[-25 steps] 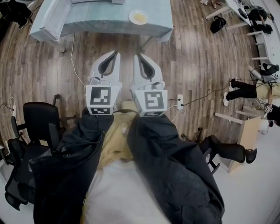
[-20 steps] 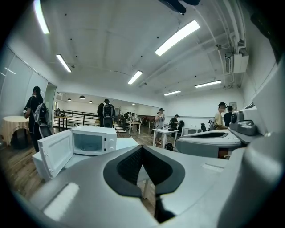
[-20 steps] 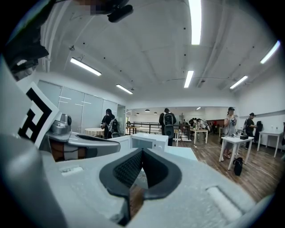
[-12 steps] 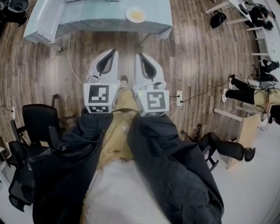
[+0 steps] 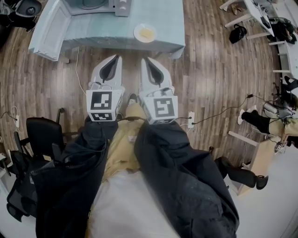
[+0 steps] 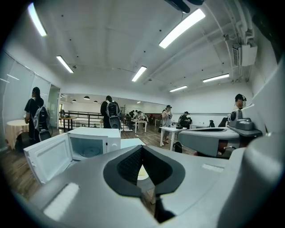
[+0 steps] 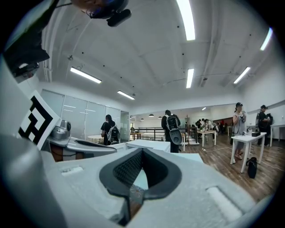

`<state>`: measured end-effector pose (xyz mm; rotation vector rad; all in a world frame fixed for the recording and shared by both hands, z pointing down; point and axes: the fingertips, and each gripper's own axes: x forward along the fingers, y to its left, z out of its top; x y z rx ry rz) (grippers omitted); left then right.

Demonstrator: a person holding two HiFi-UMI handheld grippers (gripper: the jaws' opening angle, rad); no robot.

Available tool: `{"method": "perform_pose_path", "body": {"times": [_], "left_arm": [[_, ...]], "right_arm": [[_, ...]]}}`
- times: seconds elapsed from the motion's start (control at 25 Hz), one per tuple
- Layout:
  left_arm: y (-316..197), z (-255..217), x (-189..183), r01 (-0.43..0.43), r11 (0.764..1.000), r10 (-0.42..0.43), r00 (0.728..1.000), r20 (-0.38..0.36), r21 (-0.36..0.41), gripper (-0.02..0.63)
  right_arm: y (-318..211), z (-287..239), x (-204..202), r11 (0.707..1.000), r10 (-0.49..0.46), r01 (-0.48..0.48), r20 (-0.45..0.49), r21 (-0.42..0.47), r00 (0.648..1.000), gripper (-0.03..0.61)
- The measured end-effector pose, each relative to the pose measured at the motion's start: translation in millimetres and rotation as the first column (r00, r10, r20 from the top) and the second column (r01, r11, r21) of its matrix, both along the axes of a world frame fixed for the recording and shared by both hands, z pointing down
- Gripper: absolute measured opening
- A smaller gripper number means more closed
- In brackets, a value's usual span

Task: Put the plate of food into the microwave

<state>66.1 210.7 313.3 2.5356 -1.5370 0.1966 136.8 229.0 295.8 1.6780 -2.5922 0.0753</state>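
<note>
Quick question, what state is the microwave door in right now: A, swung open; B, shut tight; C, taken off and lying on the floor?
A: in the left gripper view the microwave has its door swung out to the left, with the inside showing.

Open-plan office, wood floor (image 5: 219, 69), white desks (image 7: 249, 136), black swivel chairs (image 5: 42, 132), ceiling strip lights (image 7: 187, 18)

plate (image 5: 145, 32) on table (image 5: 167, 18) | microwave (image 5: 116, 5) on table, left of plate
</note>
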Motion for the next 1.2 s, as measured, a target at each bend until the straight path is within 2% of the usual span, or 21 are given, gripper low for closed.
{"method": "perform_pose_path", "body": {"times": [0.56, 0.8, 1.0, 1.2], "left_arm": [[-43.1, 20.3, 35.6, 0.032, 0.998, -0.029, 0.998, 0.064, -0.059, 0.002], [-49.9, 32.5, 42.3, 0.035, 0.995, -0.03, 0.998, 0.058, -0.091, 0.002], [-54.9, 44.9, 28.1, 0.057, 0.991, -0.052, 0.998, 0.045, -0.123, 0.002], [-92.7, 54.3, 13.9, 0.031, 0.991, -0.029, 0.999, 0.013, -0.129, 0.002]], "right_arm": [[-50.4, 30.6, 27.2, 0.994, -0.079, 0.082, 0.04, -0.076, 0.996, 0.0], [-57.7, 44.1, 32.7, 0.99, -0.088, 0.092, 0.041, -0.112, 0.995, 0.0], [-63.8, 53.3, 19.5, 0.984, -0.109, 0.112, 0.027, -0.138, 0.994, 0.0], [-90.3, 61.2, 5.1, 0.986, -0.083, 0.082, -0.006, -0.144, 0.996, 0.0]]}}
